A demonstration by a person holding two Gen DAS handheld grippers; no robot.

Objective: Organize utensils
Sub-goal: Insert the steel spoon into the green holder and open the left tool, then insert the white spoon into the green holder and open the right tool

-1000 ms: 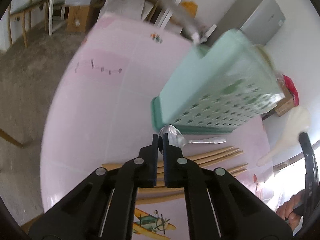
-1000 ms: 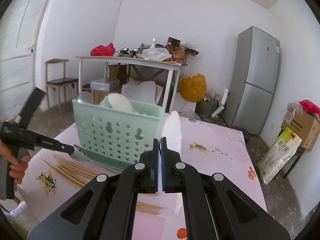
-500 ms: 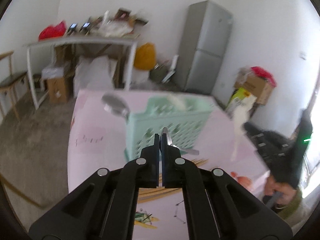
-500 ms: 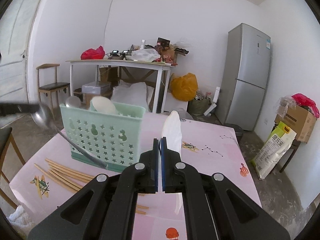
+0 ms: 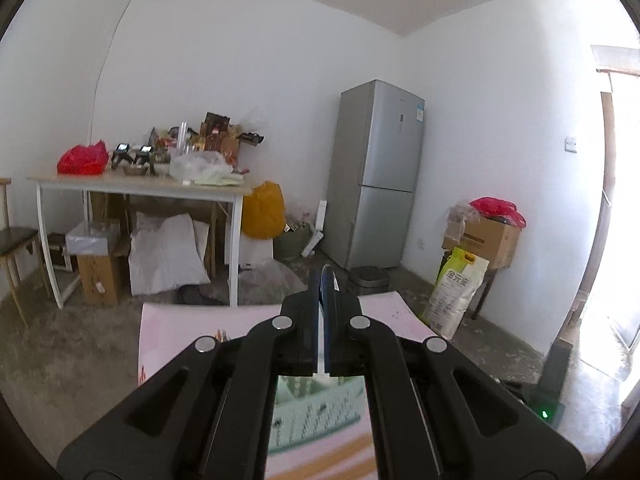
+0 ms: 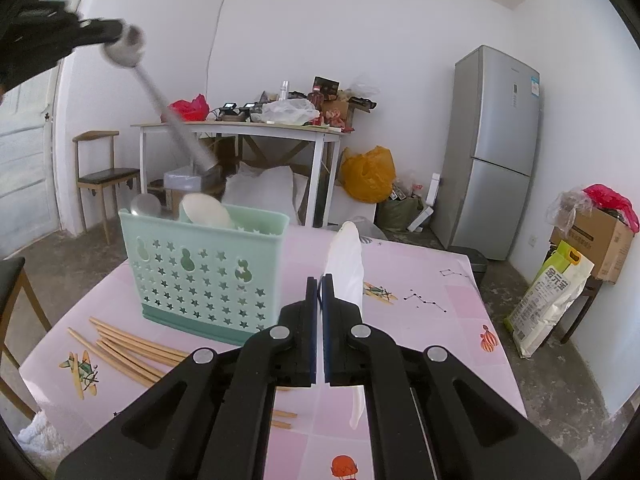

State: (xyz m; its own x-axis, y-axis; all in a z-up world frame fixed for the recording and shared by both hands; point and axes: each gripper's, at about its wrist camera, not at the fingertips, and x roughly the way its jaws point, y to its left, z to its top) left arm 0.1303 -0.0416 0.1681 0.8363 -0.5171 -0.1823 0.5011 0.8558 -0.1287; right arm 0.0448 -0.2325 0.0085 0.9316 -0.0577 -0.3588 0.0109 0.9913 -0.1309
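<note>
Standing upright, green caddy (image 6: 202, 268) holding white spoon (image 6: 206, 210), metal spoon (image 6: 144, 205).

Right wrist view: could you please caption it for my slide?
Right gripper holds white spoon beside green basket; metal spoon raised above.

In the left wrist view the green basket (image 5: 320, 412) shows only as a blurred strip between the black arms, its top hidden behind the fingers (image 5: 308, 320), and the metal spoon (image 5: 329, 280) they pinch is a mere sliver. From the right wrist view that spoon (image 6: 160, 92) is smeared by motion — its bowl a grey blob. The left gripper (image 6: 96, 32) is cut off by the picture's edge, and the white spoon (image 6: 346, 264) runs partly hidden behind the right gripper's fingers (image 6: 334, 320).
</note>
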